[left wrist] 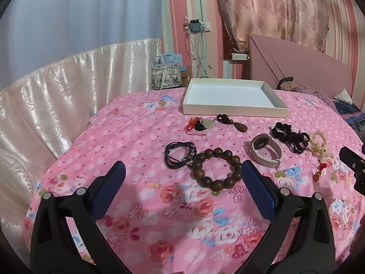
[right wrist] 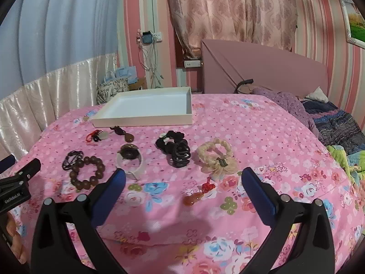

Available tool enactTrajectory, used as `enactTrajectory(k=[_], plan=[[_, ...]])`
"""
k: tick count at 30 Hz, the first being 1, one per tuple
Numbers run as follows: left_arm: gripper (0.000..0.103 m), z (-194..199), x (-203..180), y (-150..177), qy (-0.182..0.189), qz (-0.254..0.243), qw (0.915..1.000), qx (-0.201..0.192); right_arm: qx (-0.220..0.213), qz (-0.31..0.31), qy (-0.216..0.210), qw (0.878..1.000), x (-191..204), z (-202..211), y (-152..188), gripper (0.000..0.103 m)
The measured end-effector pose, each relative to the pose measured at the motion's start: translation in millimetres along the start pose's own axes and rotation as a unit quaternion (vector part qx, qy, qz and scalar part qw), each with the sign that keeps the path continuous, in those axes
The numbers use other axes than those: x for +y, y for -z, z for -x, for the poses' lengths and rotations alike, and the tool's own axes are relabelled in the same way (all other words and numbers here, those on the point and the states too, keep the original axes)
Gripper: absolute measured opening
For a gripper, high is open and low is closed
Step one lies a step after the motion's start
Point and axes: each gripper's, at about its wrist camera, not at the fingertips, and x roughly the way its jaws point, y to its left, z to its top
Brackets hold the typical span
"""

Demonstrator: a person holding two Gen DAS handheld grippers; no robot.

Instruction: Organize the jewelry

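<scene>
An empty white tray [left wrist: 232, 109] [right wrist: 146, 119] lies at the far side of the pink floral bedspread. In front of it lie a brown bead bracelet [left wrist: 216, 167] [right wrist: 86, 173], a black cord bracelet [left wrist: 180, 154] [right wrist: 71, 156], a watch with a white strap [left wrist: 264, 150] [right wrist: 131, 161], black scrunchies [left wrist: 289, 137] [right wrist: 173, 151], a cream scrunchie [left wrist: 319, 145] [right wrist: 215, 159], a brown pendant [left wrist: 240, 126] [right wrist: 127, 137], a red-corded pendant [left wrist: 200, 124] [right wrist: 98, 135] and an orange pendant with a red knot [left wrist: 318, 172] [right wrist: 196, 197]. My left gripper [left wrist: 183, 173] stands open just short of the bead bracelet. My right gripper [right wrist: 183, 179] stands open around the orange pendant, not touching it.
A shiny cream drape [left wrist: 57, 105] borders the bed on the left. A pink headboard [left wrist: 301, 66] and bundled blankets [right wrist: 330, 123] lie at the back right. A patterned bag [left wrist: 166, 77] stands behind the bed. Part of the other gripper [right wrist: 16, 187] shows at the left edge.
</scene>
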Motion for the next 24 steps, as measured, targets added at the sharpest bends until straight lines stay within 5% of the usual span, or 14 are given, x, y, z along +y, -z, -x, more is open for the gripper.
enactTrajectory(k=[24], plan=[[0.100, 31.0, -0.7, -3.2, 0.007, -0.011, 0.9999, -0.003, -0.007, 0.018, 0.009, 1.000, 6.6, 30.5, -7.4, 0.101]])
